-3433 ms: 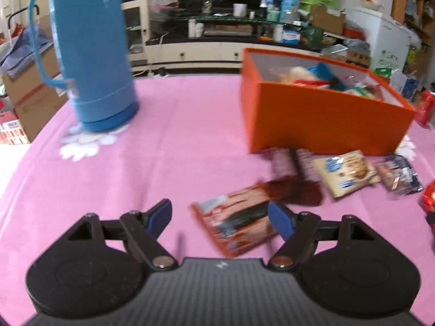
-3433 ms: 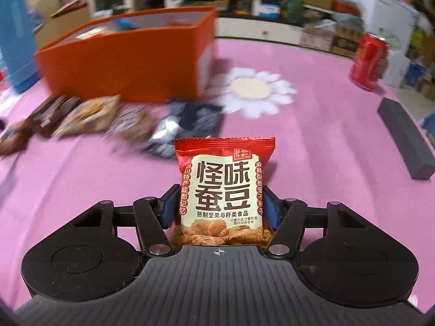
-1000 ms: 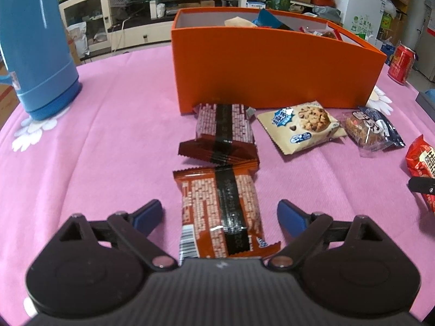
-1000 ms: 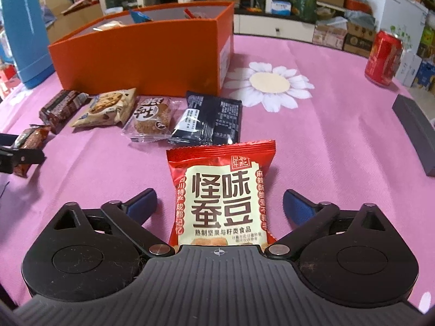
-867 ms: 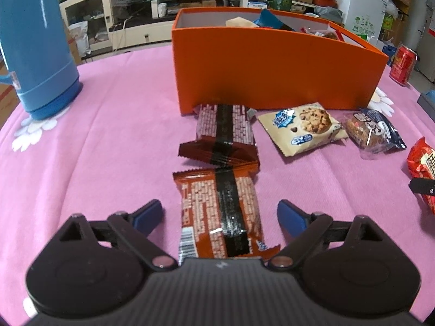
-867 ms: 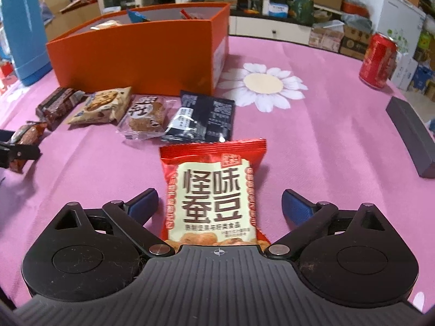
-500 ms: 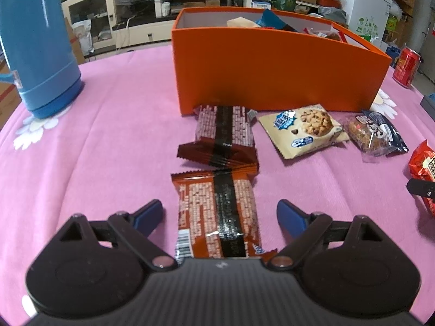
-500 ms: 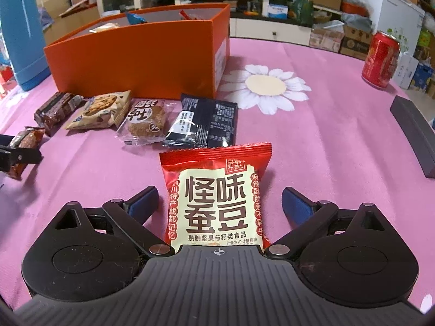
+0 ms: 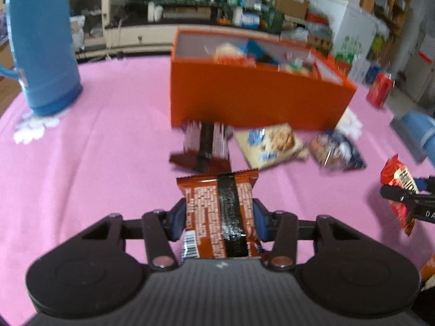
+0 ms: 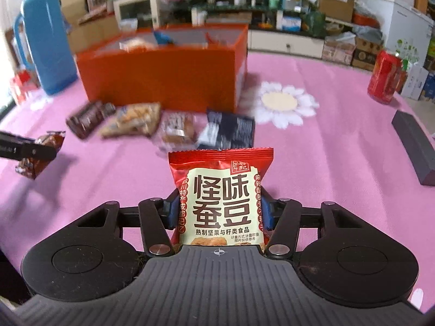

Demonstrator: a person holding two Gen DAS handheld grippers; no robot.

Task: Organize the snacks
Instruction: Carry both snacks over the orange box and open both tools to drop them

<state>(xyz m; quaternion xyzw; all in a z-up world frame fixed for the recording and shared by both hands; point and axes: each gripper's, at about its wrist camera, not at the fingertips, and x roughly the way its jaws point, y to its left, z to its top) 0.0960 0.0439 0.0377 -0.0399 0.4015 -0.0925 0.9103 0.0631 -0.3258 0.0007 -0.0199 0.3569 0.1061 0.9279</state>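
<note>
My left gripper (image 9: 218, 218) is shut on a brown snack packet (image 9: 217, 209) and holds it above the pink tablecloth. My right gripper (image 10: 220, 212) is shut on a red broad-bean snack bag (image 10: 220, 198), also lifted. An orange box (image 9: 252, 97) with several snacks inside stands ahead; it also shows in the right wrist view (image 10: 165, 73). Before it lie a dark brown packet (image 9: 205, 146), a cookie packet (image 9: 272, 145), a clear cake packet (image 10: 178, 130) and a black packet (image 10: 228, 133).
A blue thermos (image 9: 40, 40) stands at the far left. A red can (image 10: 387, 77) stands at the far right. A dark grey bar (image 10: 416, 146) lies near the right table edge. Shelves and boxes fill the room behind.
Both grippers have closed on their packets and lifted them off the cloth. Half a second ago both stood open around packets that lay flat.
</note>
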